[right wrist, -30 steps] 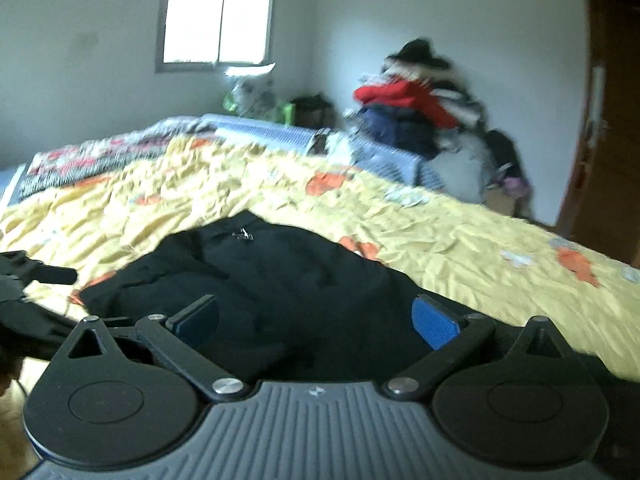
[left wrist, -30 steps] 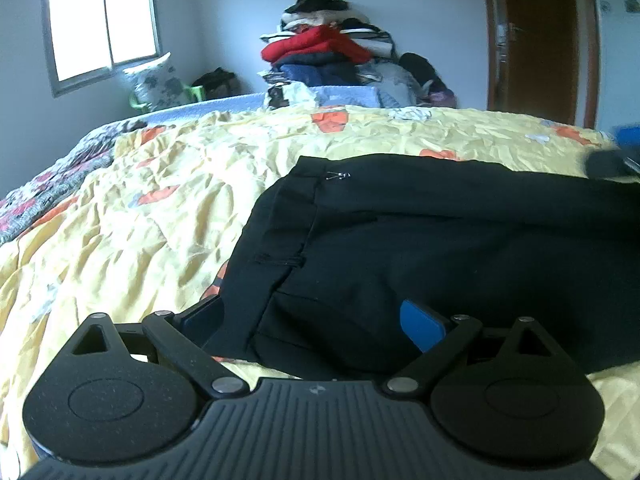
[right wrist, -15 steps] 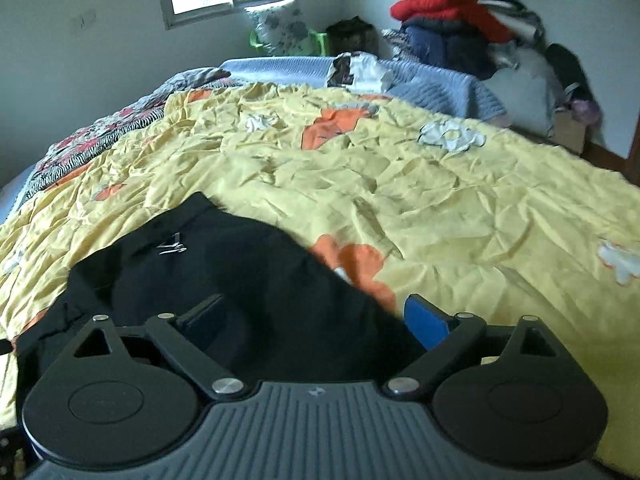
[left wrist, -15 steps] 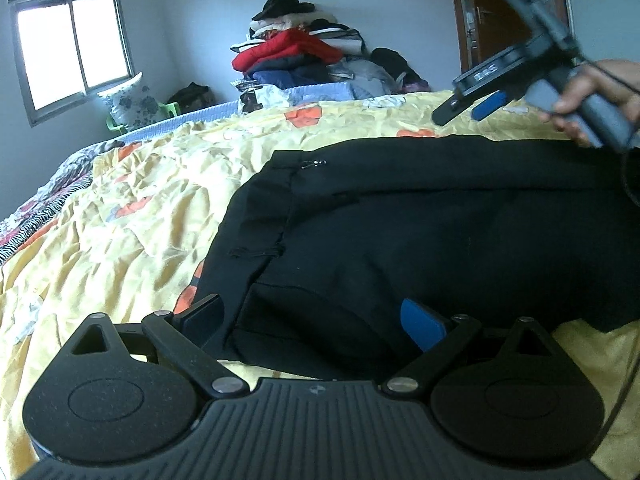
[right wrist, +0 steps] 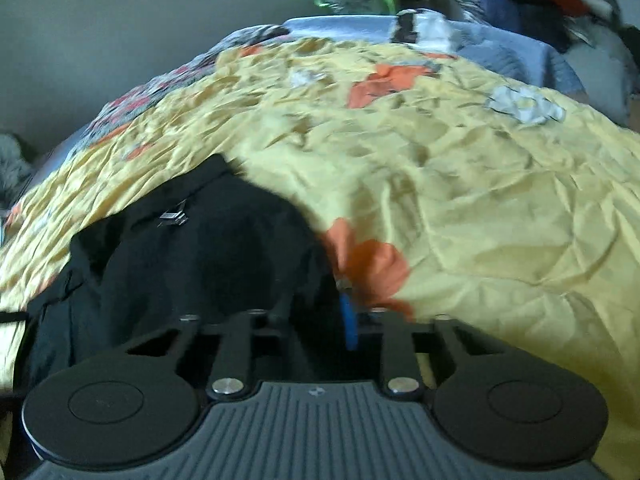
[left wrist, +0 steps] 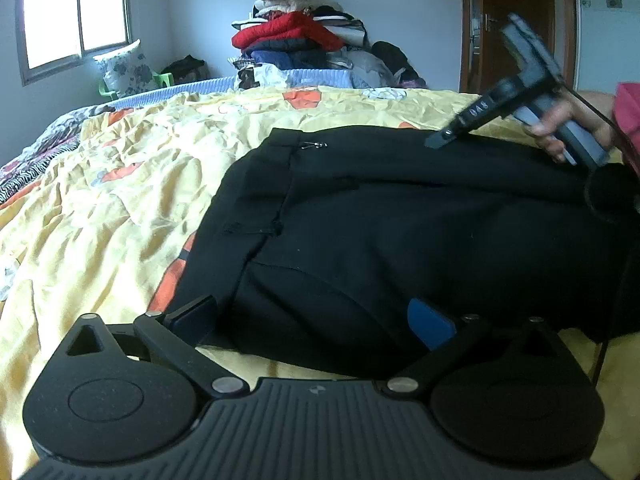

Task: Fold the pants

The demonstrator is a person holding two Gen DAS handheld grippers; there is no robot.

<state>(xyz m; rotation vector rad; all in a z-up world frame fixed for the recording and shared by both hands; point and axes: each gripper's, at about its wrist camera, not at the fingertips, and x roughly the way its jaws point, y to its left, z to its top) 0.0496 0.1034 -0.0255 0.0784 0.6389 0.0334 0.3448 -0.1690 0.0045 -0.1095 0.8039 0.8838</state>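
Behind the bed we see a heap of clothes (left wrist: 296,36), a window (left wrist: 76,16) and a wooden door (left wrist: 516,24). The black pants (left wrist: 400,220) lie flat on the yellow quilt (left wrist: 120,184). Our left gripper (left wrist: 312,320) stands open astride their near edge; our right gripper (right wrist: 320,312) has just closed, pinching their far edge.

Black pants (left wrist: 400,216) lie flat on the yellow bedspread (left wrist: 120,200), waistband toward its left side. Left gripper (left wrist: 316,316) wide open over the near hem. Right gripper (left wrist: 436,140), in a hand (left wrist: 568,128), tips down onto the pants' far edge. Clothes pile (left wrist: 296,36) beyond the bed's far edge.
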